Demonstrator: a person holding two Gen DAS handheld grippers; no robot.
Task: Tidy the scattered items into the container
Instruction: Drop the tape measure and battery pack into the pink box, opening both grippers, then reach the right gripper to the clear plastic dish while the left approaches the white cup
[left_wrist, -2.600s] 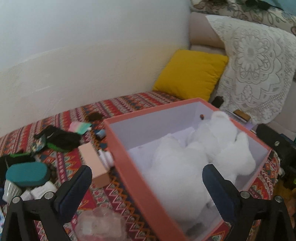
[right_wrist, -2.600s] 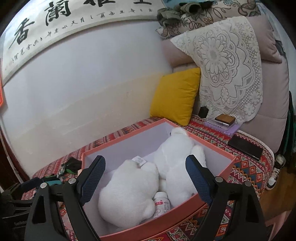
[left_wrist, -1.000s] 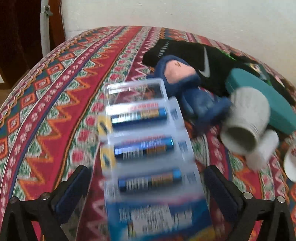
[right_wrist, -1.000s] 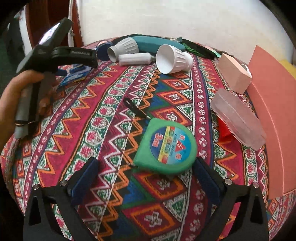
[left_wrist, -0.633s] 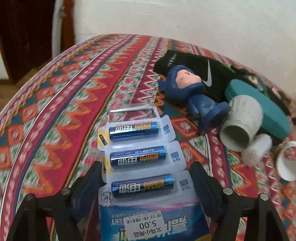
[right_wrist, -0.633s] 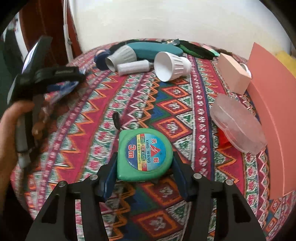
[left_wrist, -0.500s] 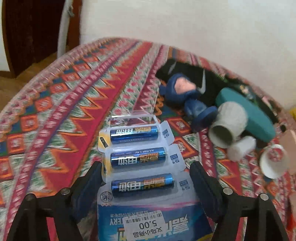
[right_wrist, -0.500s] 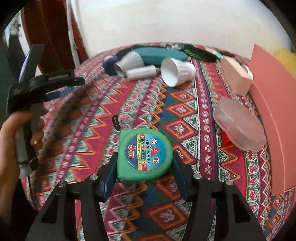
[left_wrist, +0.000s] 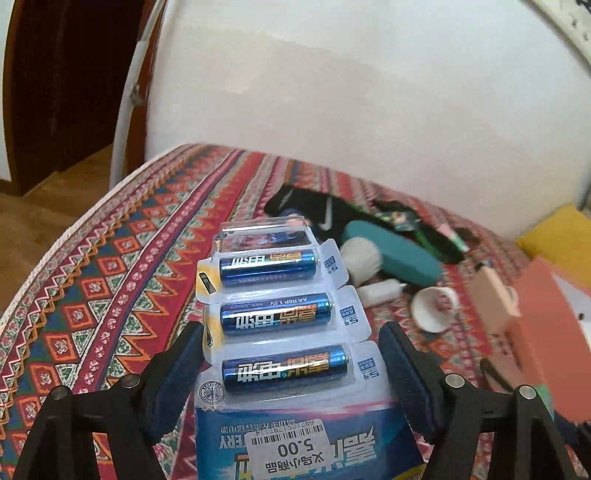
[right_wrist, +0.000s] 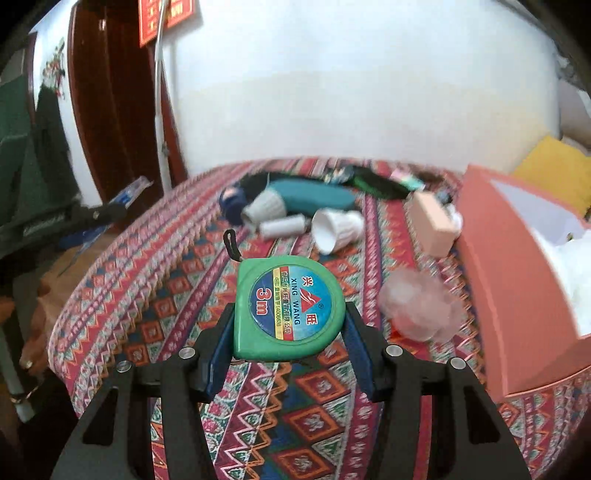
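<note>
Tongs in both hands carry goods above a bed spread with a red patterned cover (right_wrist: 177, 288). The left tongs (left_wrist: 291, 354) are closed on a battery pack (left_wrist: 284, 332), their dark pads pressing the card's two side edges; three blue cells sit in the blister and a 5.00 price sticker shows at the near end. The right tongs (right_wrist: 290, 332) are clamped on a green tape measure (right_wrist: 290, 306), round label facing up and marked 3m, its black strap sticking out at the far side. Both items are lifted clear of the cover. At the right edge stands the container, a salmon-coloured box (right_wrist: 509, 280), with something white and fluffy inside. Just left of its wall lie a clear plastic case (right_wrist: 421, 306), blurred, and a small pink box (right_wrist: 432, 221). Farther off rest a white cup (right_wrist: 338, 227) on its side, a white cylinder (right_wrist: 282, 225), a ribbed grey cup (right_wrist: 264, 208), a teal case (right_wrist: 310, 197) and black clothing (left_wrist: 325, 214). A yellow cushion (right_wrist: 554, 170) sits beyond the box against the white wall
</note>
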